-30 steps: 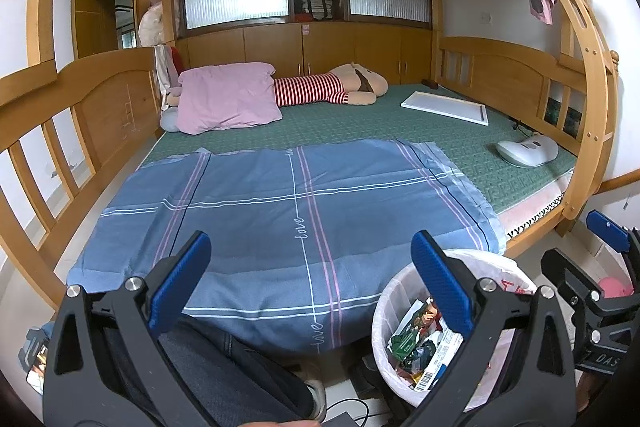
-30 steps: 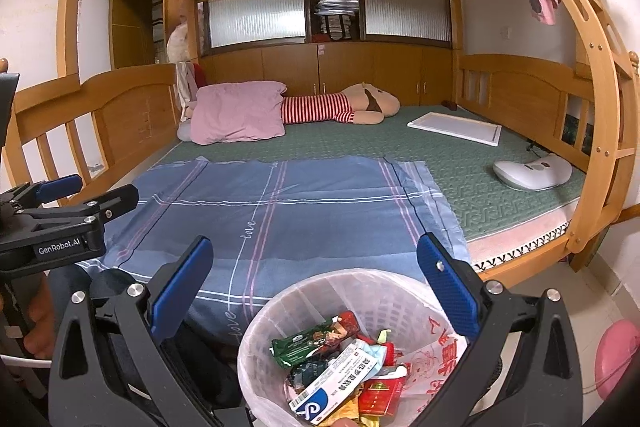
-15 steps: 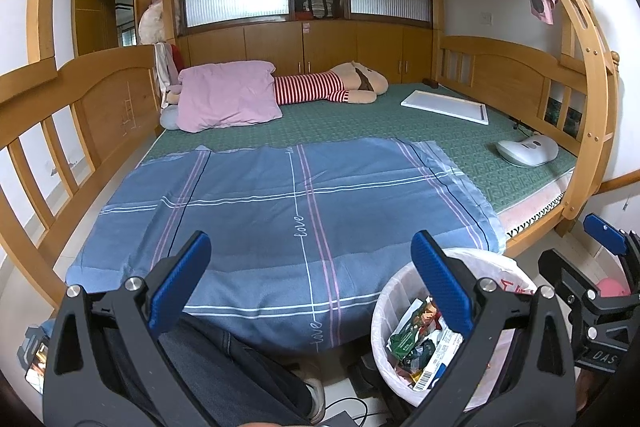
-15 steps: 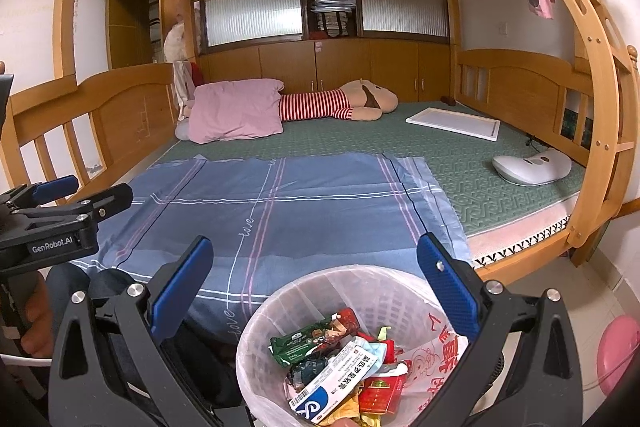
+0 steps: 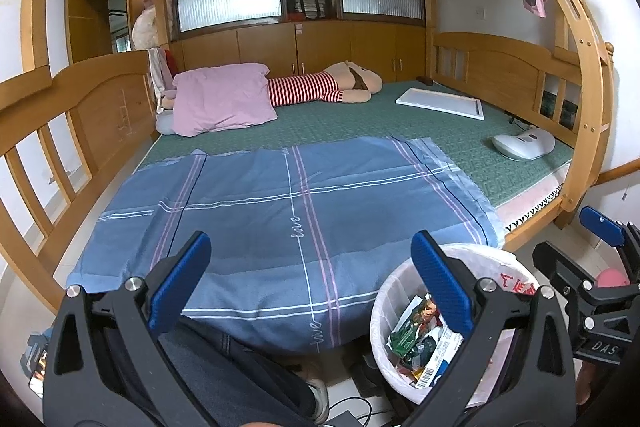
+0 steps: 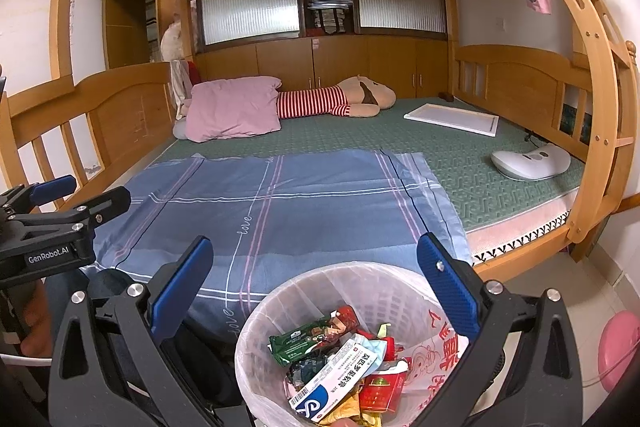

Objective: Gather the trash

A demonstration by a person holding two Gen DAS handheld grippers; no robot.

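Observation:
A white plastic-lined trash basket (image 6: 320, 287) stands on the floor at the bed's front edge, holding several wrappers and a medicine box (image 6: 336, 379). It also shows at the lower right of the left wrist view (image 5: 384, 311). My right gripper (image 6: 312, 259) is open and empty, just above the basket's rim. My left gripper (image 5: 308, 247) is open and empty over the blue blanket (image 5: 288, 203), left of the basket. Each gripper shows in the other's view: the right one (image 5: 600, 267) and the left one (image 6: 60, 203).
The wooden bunk bed has a green mattress (image 5: 400, 123) with a pink pillow (image 5: 224, 99), a striped plush toy (image 5: 320, 87), a white board (image 5: 440, 103) and a white device (image 5: 524, 143). A ladder post (image 5: 588, 147) stands at the right. My legs are below the grippers.
Both grippers have drifted slightly; the views shift a little. Both stay open and empty.

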